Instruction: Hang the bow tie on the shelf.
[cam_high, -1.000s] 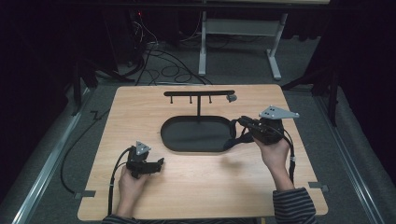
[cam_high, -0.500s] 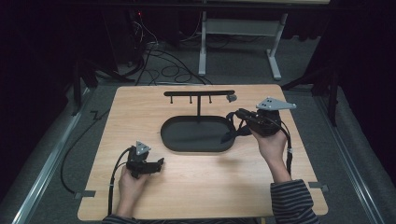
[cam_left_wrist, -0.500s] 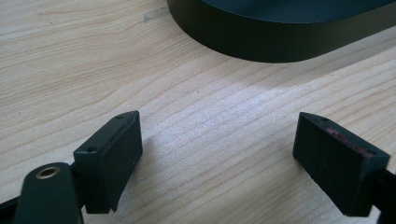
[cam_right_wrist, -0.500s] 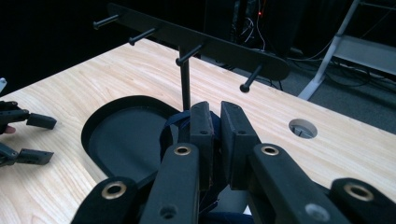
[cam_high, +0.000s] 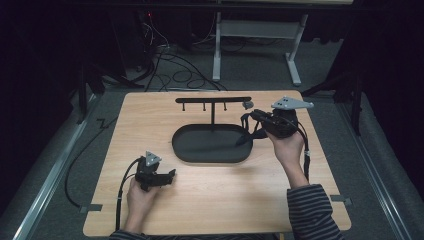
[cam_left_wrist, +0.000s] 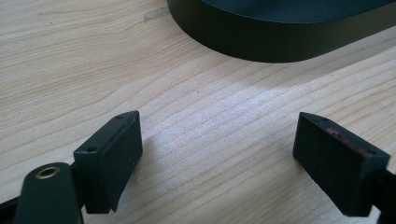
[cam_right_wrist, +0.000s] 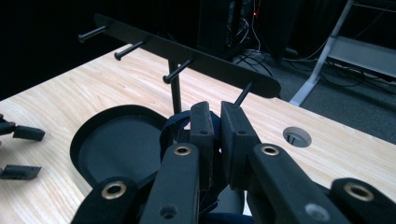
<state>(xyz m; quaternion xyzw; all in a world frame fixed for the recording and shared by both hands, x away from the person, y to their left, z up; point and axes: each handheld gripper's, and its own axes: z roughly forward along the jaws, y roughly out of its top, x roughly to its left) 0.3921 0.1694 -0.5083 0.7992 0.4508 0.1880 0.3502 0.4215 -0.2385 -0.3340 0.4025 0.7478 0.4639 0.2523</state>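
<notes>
A black oval tray (cam_high: 210, 160) lies mid-table, and behind it stands a black T-shaped rack (cam_high: 212, 99) with several pegs. My right gripper (cam_high: 254, 115) hovers over the tray's right end, just below the rack's right tip. In the right gripper view its jaws (cam_right_wrist: 215, 112) are shut on a dark blue strap (cam_right_wrist: 170, 128), close to the rack's (cam_right_wrist: 187, 51) rightmost peg. The strap (cam_high: 246, 136) dangles toward the tray. My left gripper (cam_high: 171, 174) rests on the table front left. It stands open (cam_left_wrist: 217, 144) with bare wood between its pads, and the tray's wall (cam_left_wrist: 280, 42) is just ahead.
A round cable hole (cam_high: 247, 104) sits in the tabletop by the rack's right end. Cables and a white desk frame (cam_high: 250, 30) lie on the floor beyond the far edge. Metal rails run along both sides of the table.
My right gripper has risen and moved away from me toward the rack's right end, carrying the strap. The left gripper has stayed put.
</notes>
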